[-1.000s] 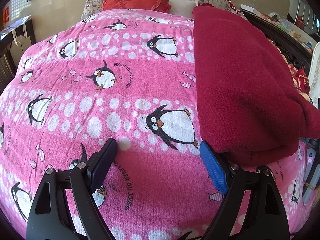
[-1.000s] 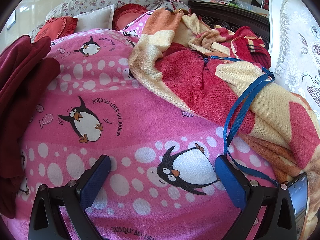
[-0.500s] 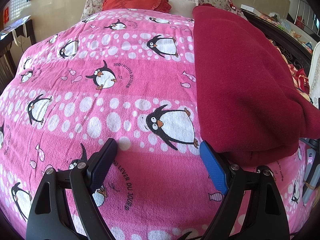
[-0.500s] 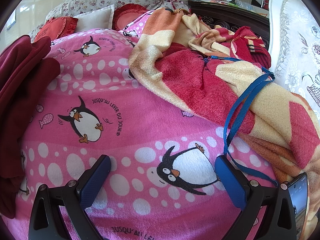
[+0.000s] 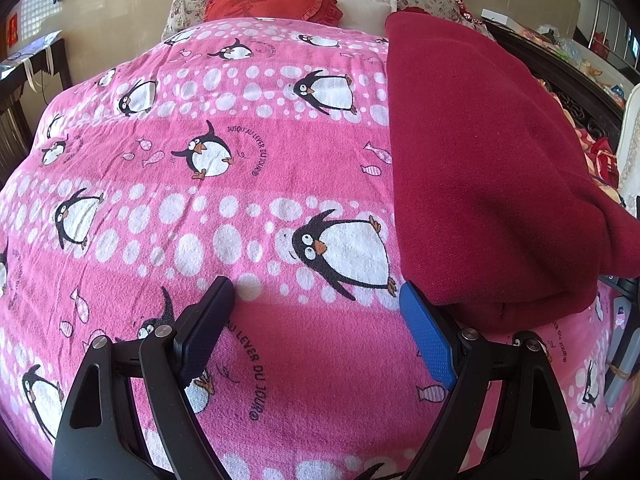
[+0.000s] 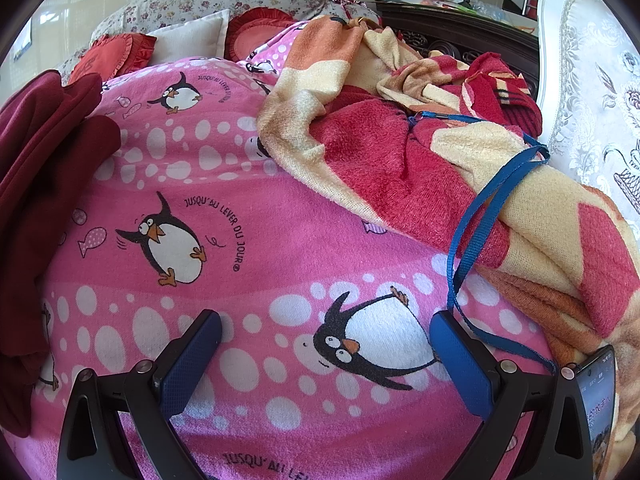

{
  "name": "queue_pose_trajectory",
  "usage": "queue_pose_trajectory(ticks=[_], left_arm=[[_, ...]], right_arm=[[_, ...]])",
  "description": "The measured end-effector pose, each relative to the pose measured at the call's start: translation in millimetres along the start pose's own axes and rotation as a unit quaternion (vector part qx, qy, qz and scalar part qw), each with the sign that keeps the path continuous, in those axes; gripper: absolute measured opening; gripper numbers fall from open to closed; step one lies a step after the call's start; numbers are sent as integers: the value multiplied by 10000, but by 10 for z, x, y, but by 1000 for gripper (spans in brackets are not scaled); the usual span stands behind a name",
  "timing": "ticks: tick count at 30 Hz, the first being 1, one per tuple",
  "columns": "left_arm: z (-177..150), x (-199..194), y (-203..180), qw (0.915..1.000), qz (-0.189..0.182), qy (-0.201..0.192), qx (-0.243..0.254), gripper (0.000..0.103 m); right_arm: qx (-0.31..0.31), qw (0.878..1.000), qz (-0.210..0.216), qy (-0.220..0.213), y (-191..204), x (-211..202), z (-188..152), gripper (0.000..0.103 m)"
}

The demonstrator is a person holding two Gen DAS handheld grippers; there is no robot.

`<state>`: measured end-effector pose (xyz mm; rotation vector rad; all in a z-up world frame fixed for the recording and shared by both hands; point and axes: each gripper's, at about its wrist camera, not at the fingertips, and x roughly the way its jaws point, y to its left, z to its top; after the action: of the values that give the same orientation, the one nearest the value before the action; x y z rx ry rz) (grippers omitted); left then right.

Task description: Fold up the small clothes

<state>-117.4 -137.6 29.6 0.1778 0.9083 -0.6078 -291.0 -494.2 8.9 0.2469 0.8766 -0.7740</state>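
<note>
Left wrist view: dark red garment lies on the bed, long axis running away, just right of the left hand-held gripper, spread, empty. Right hand-held gripper, also spread, has it far left; left is nearer.

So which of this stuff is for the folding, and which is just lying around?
For the job: dark red garment, left gripper, right gripper.

Lying about: penguin bedspread, orange and red blanket, blue strap, phone, red cushion.
</note>
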Motion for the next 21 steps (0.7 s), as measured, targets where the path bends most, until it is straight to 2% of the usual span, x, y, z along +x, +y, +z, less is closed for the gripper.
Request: queue_pose_trajectory(ticks=[21], left_arm=[[1,0,2,10000,0,-2,-3,85]], right_arm=[[1,10000,-2,0,-1,8,0,103]])
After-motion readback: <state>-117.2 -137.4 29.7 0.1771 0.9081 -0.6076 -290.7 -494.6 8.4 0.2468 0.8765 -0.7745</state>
